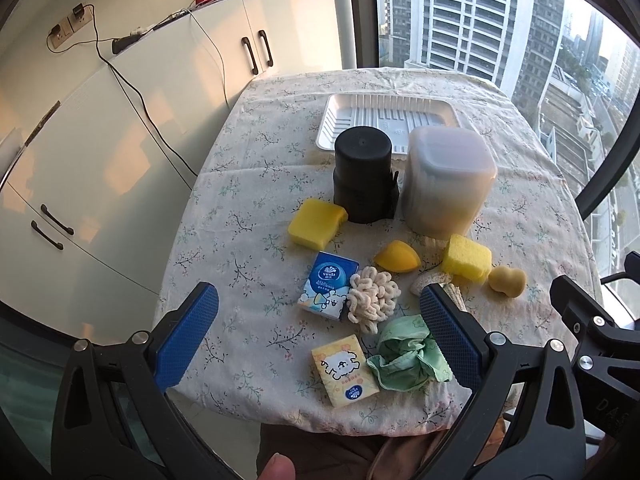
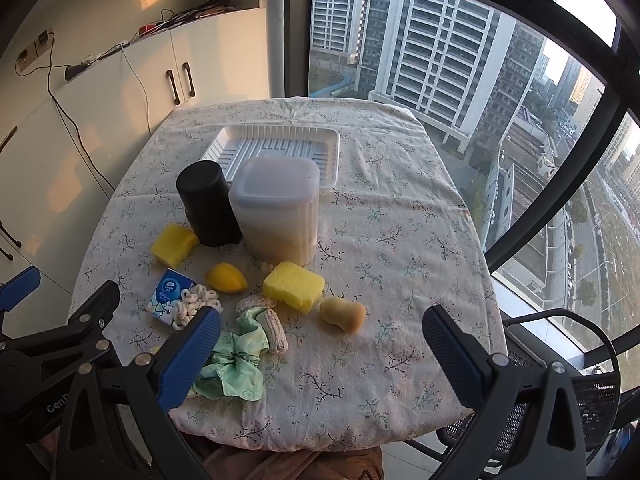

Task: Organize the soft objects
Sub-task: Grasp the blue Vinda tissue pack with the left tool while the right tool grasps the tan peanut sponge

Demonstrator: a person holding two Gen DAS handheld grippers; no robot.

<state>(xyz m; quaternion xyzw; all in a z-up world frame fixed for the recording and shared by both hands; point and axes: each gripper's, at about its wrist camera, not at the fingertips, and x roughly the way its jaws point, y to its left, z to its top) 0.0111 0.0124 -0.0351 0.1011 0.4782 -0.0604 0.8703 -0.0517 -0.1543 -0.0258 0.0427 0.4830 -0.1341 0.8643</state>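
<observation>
So the table (image 1: 520, 184) has a cream floral cloth over it. At 12 o'clock sits a white ribbed plastic tray (image 1: 390, 118), and just in front of it a black cylinder container (image 1: 362, 174) next to a frosted lidded plastic tub (image 1: 446, 182). Toward 6 o'clock it's a scatter: two yellow block sponges (image 1: 317, 224) (image 1: 466, 258), an orange teardrop sponge (image 1: 397, 257), a tan gourd-shaped sponge (image 1: 507, 280), a blue tissue pack (image 1: 327, 286), a cream looped scrunchie (image 1: 373, 295), a yellow tissue pack (image 1: 345, 370) and a crumpled green cloth (image 1: 406, 358).
</observation>
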